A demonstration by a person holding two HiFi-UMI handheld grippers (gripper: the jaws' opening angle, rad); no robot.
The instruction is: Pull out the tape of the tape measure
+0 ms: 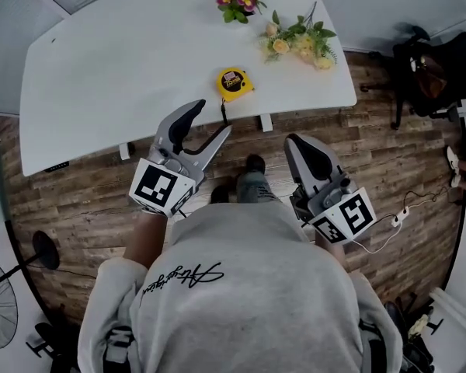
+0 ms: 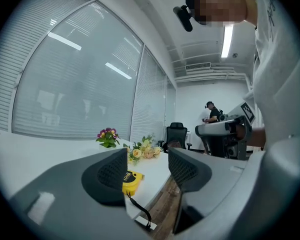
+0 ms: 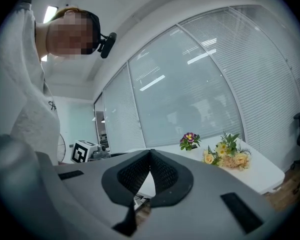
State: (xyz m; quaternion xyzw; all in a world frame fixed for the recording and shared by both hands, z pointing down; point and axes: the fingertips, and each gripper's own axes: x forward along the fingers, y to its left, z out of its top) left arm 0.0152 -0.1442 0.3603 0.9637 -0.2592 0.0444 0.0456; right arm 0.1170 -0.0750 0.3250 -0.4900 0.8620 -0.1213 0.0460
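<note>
The tape measure (image 1: 234,83), a yellow case, sits on the white desk (image 1: 124,61) close to its front edge, at upper centre of the head view. A black strap (image 1: 224,113) trails from it over that edge. Flowers (image 1: 299,41) lie beyond it, toward the top of the frame. The left gripper (image 1: 212,120) is at centre left, short of the desk edge. Its fingers (image 2: 110,176) stand partly apart with nothing between them, and in the left gripper view the case (image 2: 131,181) shows through the gap, well ahead. The right gripper (image 1: 295,141) is at centre right over the wooden floor, its fingers (image 3: 162,174) pressed together on nothing. No tape looks drawn out, so the task seems not yet begun. The main risk is the case's place: it looks light and lies loose near the edge, so a pull on the tape before the other gripper has it firmly pinched would likely drag it off the desk. The dangling strap could snag a finger and do the same. The tape's end hook is too small to pick out here, and a shallow pinch on it could slip and let the tape snap back.
</note>
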